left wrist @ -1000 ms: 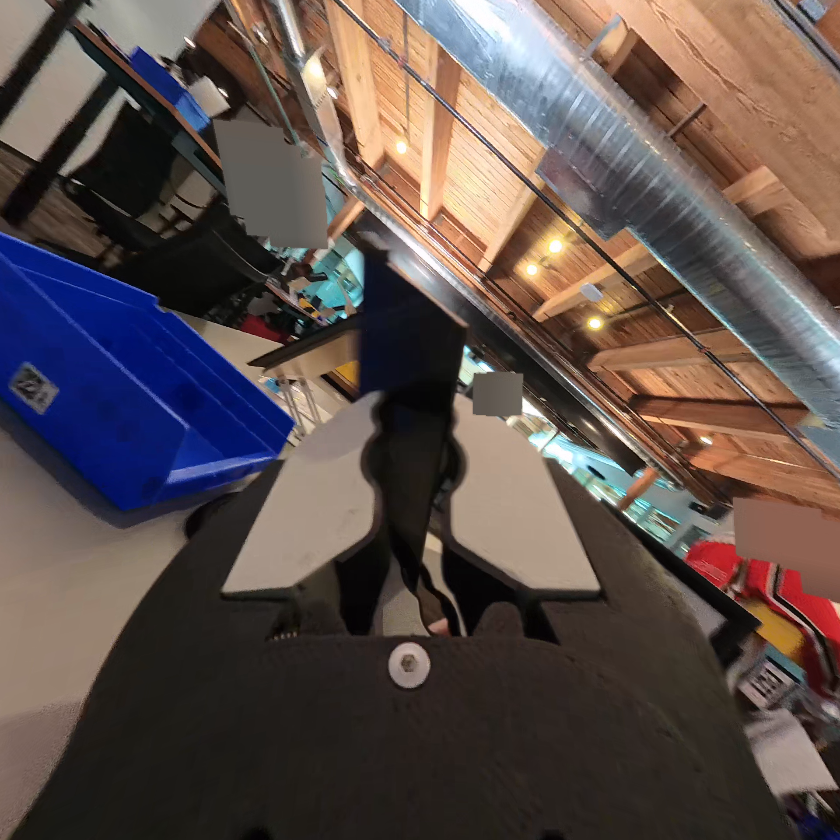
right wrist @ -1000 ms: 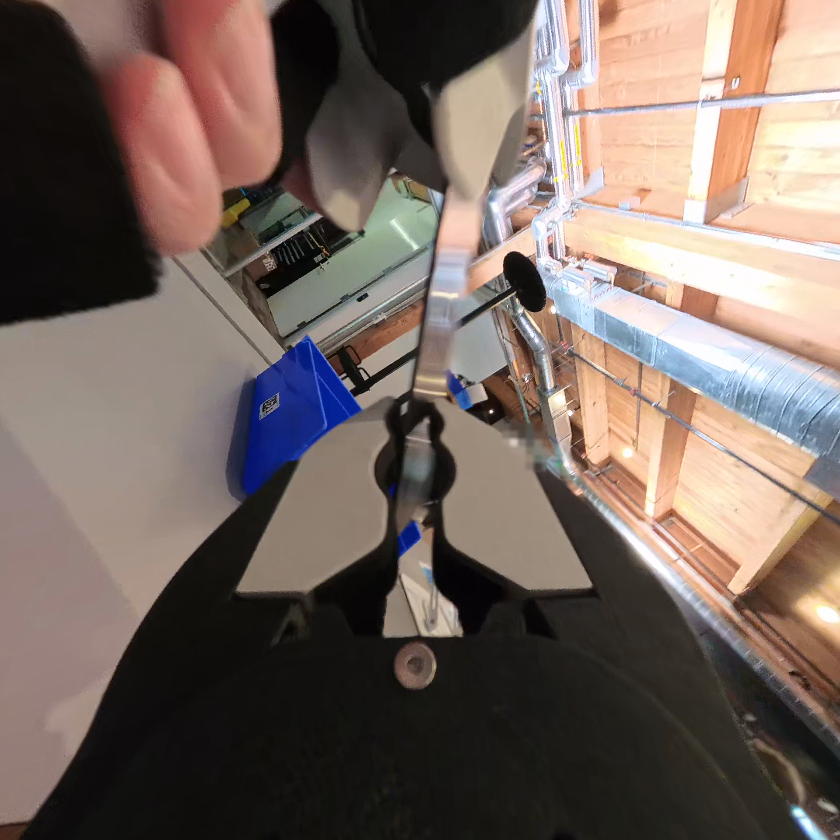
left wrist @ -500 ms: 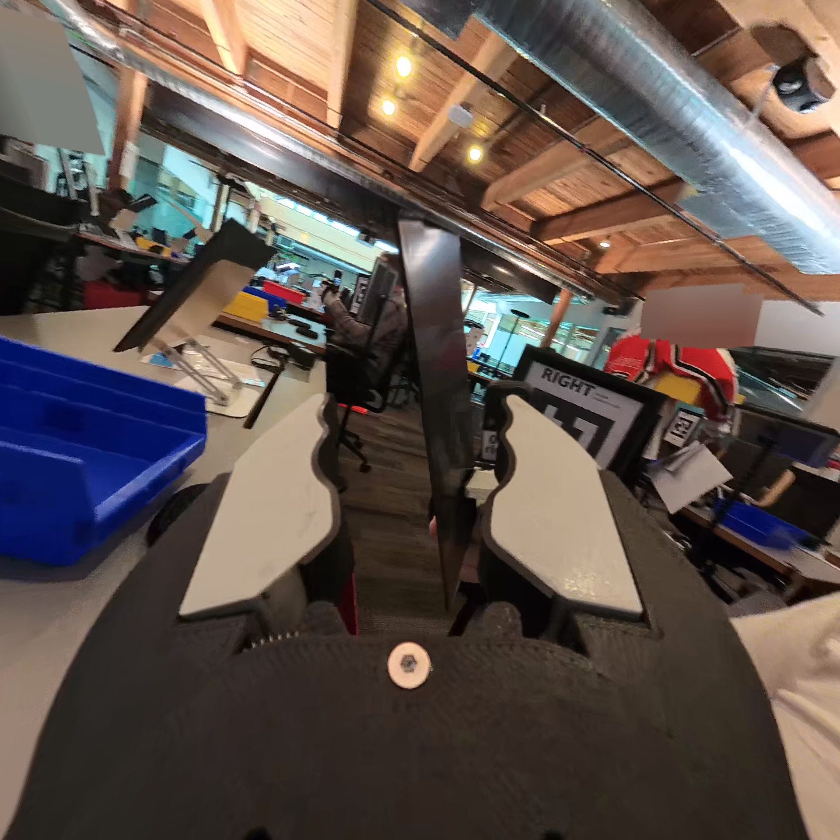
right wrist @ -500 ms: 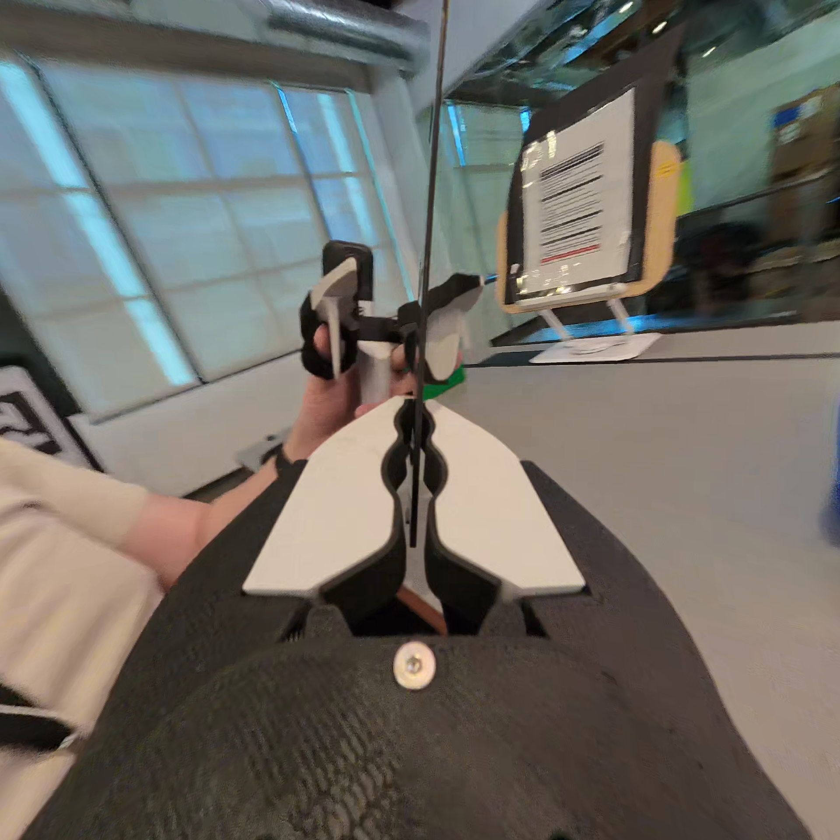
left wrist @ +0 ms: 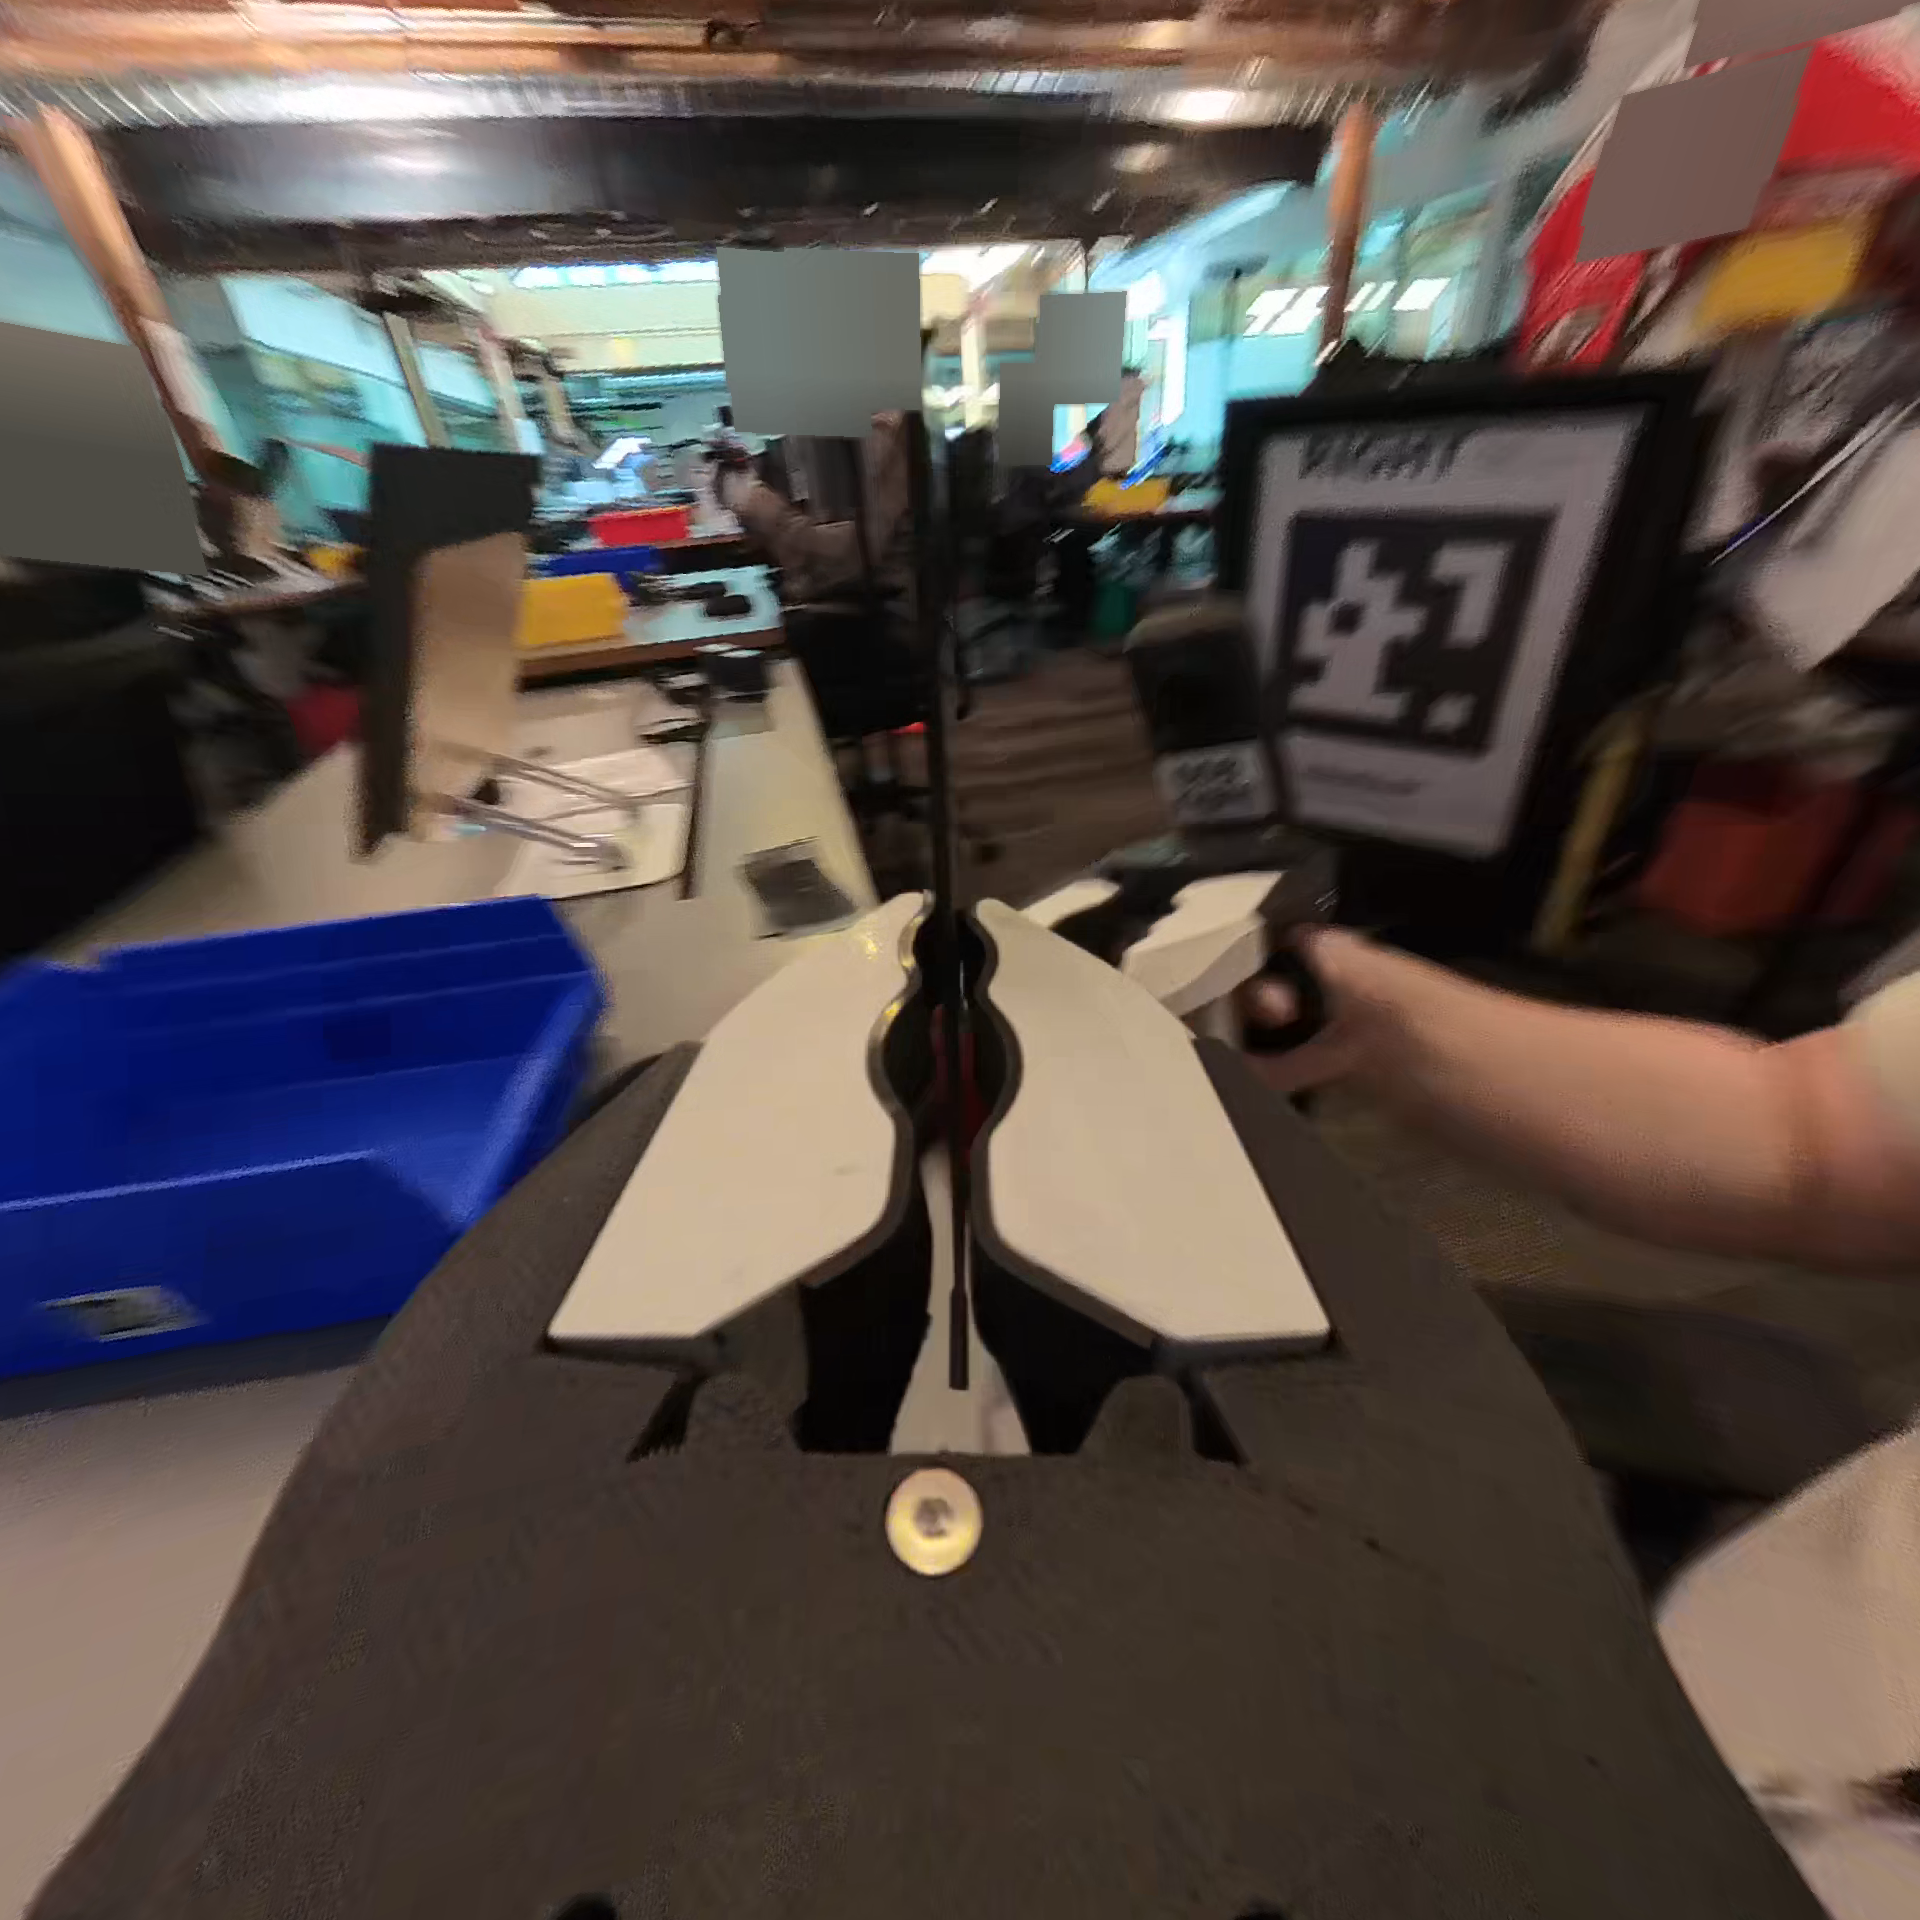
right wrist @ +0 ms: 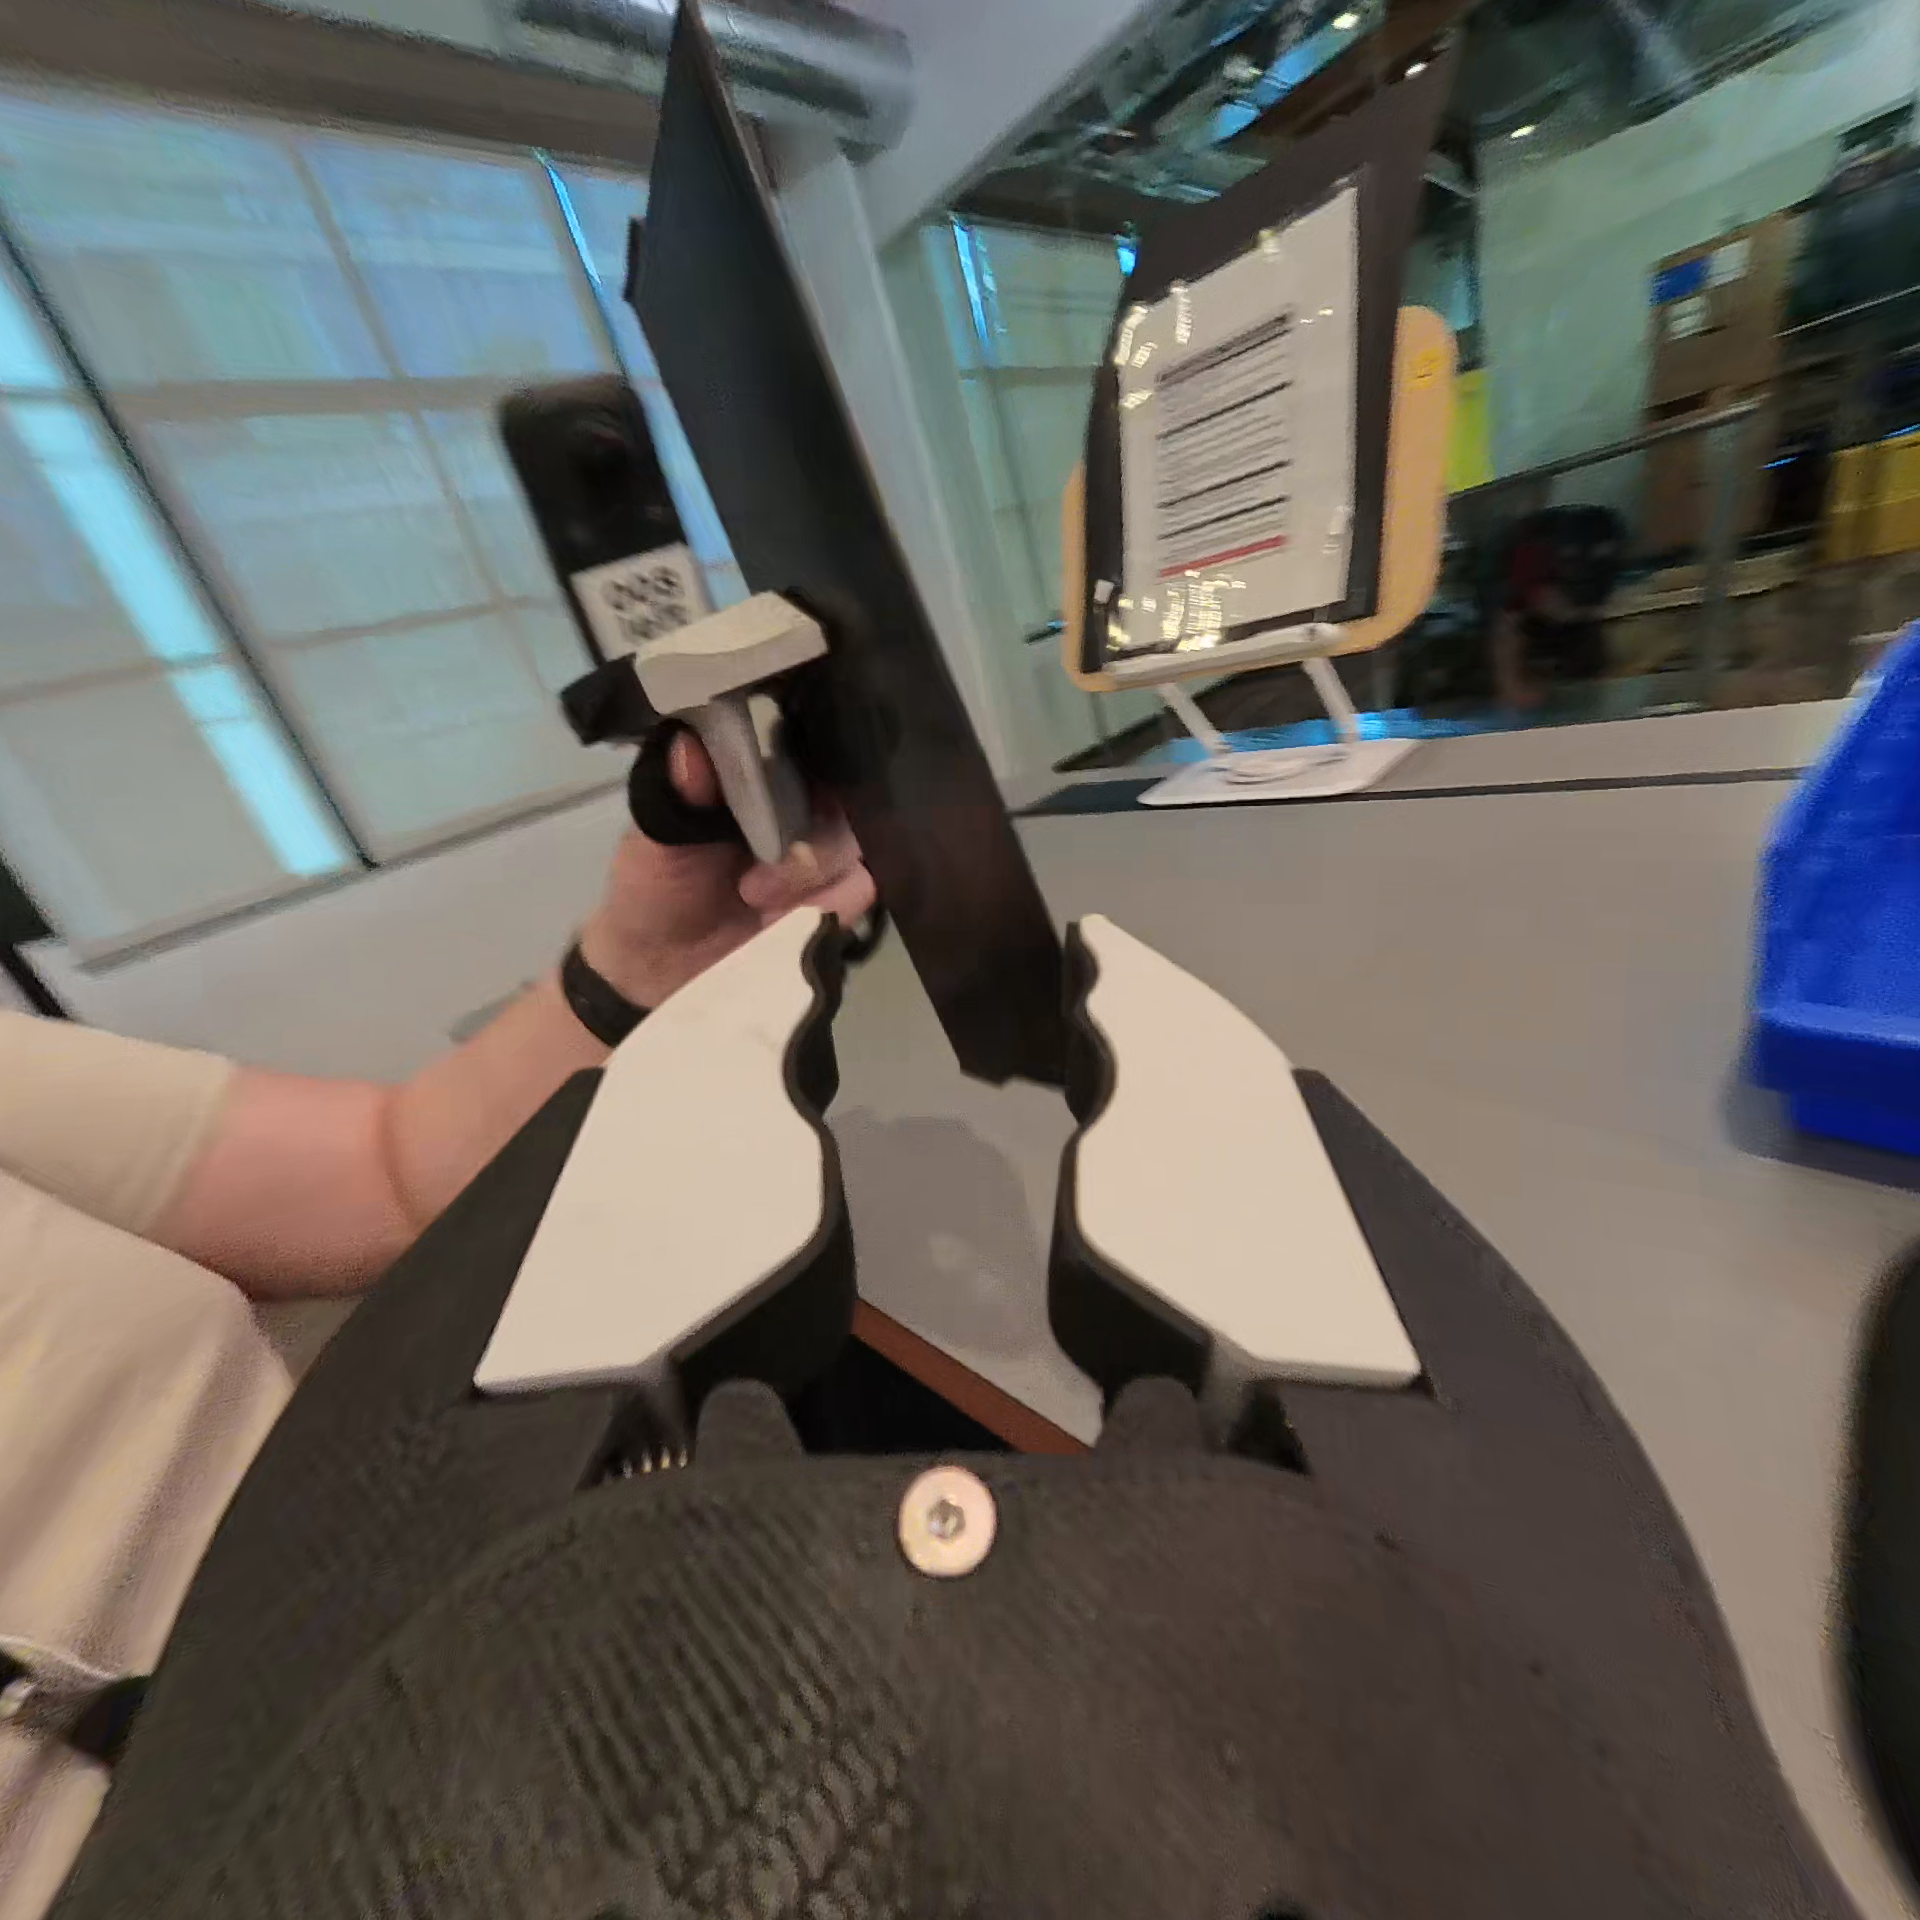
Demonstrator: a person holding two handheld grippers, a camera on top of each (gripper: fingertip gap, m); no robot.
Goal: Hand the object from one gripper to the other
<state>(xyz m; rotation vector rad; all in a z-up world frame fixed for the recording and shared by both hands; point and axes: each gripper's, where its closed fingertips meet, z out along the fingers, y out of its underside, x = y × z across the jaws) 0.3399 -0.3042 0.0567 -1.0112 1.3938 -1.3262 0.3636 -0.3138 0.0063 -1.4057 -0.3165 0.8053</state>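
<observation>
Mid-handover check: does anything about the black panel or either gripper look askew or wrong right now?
Nothing looks damaged or dropped. The left gripper is shut on the thin black panel, seen edge-on in its own view. The right gripper has its jaws open, and the panel's lower corner leans tilted between them by the right-hand finger.

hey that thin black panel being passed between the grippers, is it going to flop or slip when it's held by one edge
The black panel probably stays stiff: it stands straight above the left gripper without bending. Seen edge-on it is very thin, so likely light. Its smooth faces might pivot in a narrow pinch.
</observation>
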